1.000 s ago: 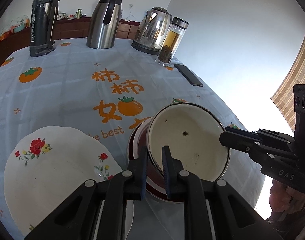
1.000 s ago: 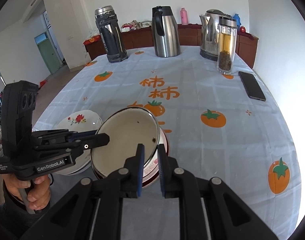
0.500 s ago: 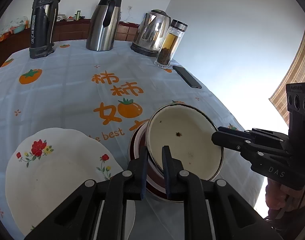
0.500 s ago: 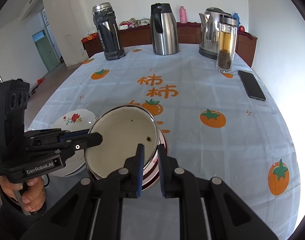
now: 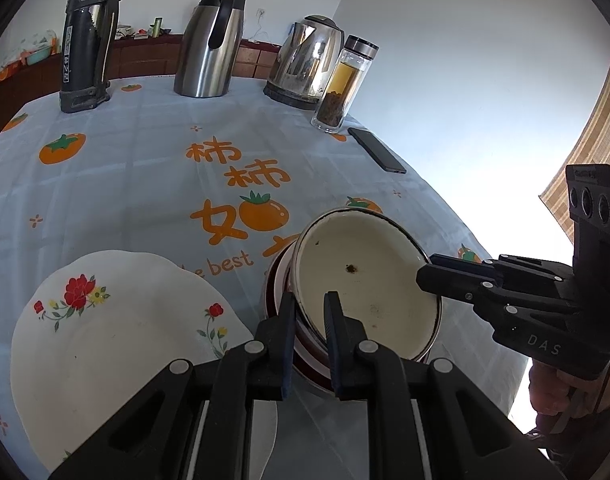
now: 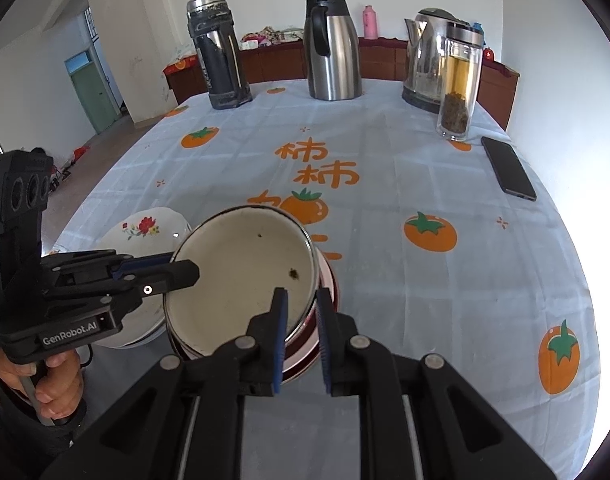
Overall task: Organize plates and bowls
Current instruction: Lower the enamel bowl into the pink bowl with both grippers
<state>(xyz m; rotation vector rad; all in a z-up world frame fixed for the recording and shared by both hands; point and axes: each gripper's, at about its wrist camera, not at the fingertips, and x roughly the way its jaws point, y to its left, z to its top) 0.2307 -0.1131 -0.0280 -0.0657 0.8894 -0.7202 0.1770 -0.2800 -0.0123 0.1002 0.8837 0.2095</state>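
A cream enamel bowl (image 5: 365,276) with a dark metal rim is held between both grippers, tilted, just above a red-and-white striped bowl (image 5: 281,280) on the table. My left gripper (image 5: 309,312) is shut on the bowl's near-left rim. My right gripper (image 6: 301,312) is shut on its opposite rim; the bowl also shows in the right wrist view (image 6: 241,280), over the striped bowl (image 6: 329,284). A white flowered plate (image 5: 117,340) lies left of the bowls, also seen in the right wrist view (image 6: 145,228).
At the table's far side stand a black thermos (image 5: 87,40), a steel carafe (image 5: 209,44), a steel kettle (image 5: 305,64) and a glass tea bottle (image 5: 341,88). A black phone (image 5: 377,156) lies near the right edge. The persimmon tablecloth (image 5: 145,168) covers the table.
Both grippers, with the cream bowl held between them, have drifted slightly; the bowl stays tilted over the striped bowl. Both grips are unchanged.
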